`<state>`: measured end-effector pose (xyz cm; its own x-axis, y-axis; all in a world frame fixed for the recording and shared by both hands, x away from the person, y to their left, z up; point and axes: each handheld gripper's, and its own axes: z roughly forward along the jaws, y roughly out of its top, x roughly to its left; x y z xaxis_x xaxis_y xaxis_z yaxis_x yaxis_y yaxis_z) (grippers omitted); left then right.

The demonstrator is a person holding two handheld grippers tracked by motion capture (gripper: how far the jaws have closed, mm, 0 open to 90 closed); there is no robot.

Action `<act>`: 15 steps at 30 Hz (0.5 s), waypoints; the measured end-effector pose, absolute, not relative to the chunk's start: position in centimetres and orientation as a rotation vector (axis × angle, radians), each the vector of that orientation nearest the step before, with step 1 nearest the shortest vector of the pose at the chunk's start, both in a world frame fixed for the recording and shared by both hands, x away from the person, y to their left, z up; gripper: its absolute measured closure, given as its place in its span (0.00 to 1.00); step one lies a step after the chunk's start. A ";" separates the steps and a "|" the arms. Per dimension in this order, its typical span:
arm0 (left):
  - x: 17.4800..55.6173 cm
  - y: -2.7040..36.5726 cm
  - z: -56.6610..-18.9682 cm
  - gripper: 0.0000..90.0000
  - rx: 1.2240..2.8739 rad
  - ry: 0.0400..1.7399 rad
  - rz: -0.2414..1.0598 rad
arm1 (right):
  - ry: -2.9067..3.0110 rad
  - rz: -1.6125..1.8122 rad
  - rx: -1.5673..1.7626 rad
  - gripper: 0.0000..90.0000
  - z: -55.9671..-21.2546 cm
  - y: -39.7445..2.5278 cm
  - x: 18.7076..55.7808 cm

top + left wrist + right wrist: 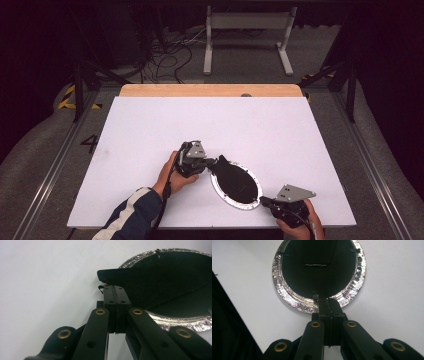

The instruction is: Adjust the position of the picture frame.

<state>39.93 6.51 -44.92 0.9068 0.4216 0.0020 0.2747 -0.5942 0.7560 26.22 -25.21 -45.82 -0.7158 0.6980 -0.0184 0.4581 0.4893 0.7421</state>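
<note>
A round foil dish (246,205) lies on the white table (200,125) near the front middle. A black sheet (233,178) lines it. My left gripper (212,162) is at the dish's far-left end, shut on the sheet's edge. In the left gripper view that gripper (115,288) pinches the black sheet (162,277), whose flap stands up off the foil rim (175,323). My right gripper (263,201) is at the dish's near-right end. In the right gripper view it (329,301) is shut on the foil rim (287,297), with the black sheet (317,277) beyond.
A wooden strip (210,90) runs along the table's far edge. Beyond it on the floor stand a white frame (248,35) and loose cables (170,57). Black posts (78,90) flank the table. A dark sleeve (227,330) borders the right gripper view's left side.
</note>
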 end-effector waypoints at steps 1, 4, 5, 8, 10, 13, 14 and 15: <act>39.9 6.7 -44.9 1.00 2.247 0.485 0.234 | 2.416 1.064 0.976 1.00 -45.8 -24.9 26.5; 39.8 7.5 -44.8 1.00 2.261 0.488 0.266 | 2.417 1.051 0.959 1.00 -45.8 -24.1 27.2; 39.8 7.9 -44.8 1.00 2.254 0.508 0.275 | 2.417 1.047 0.948 1.00 -45.8 -23.8 27.5; 40.0 8.7 -44.8 1.00 2.241 0.516 0.278 | 2.418 1.042 0.934 1.00 -45.8 -23.2 28.1; 40.2 8.9 -44.8 1.00 2.242 0.520 0.313 | 2.416 1.037 0.932 1.00 -45.8 -23.0 28.4; 40.5 8.9 -45.0 1.00 2.234 0.539 0.328 | 2.411 1.020 0.926 1.00 -45.8 -22.8 28.3; 40.7 8.9 -45.1 1.00 2.228 0.540 0.327 | 2.419 1.024 0.922 1.00 -45.8 -22.7 28.2; 40.8 8.8 -45.2 1.00 2.221 0.553 0.320 | 2.429 1.033 0.916 1.00 -45.8 -22.7 28.1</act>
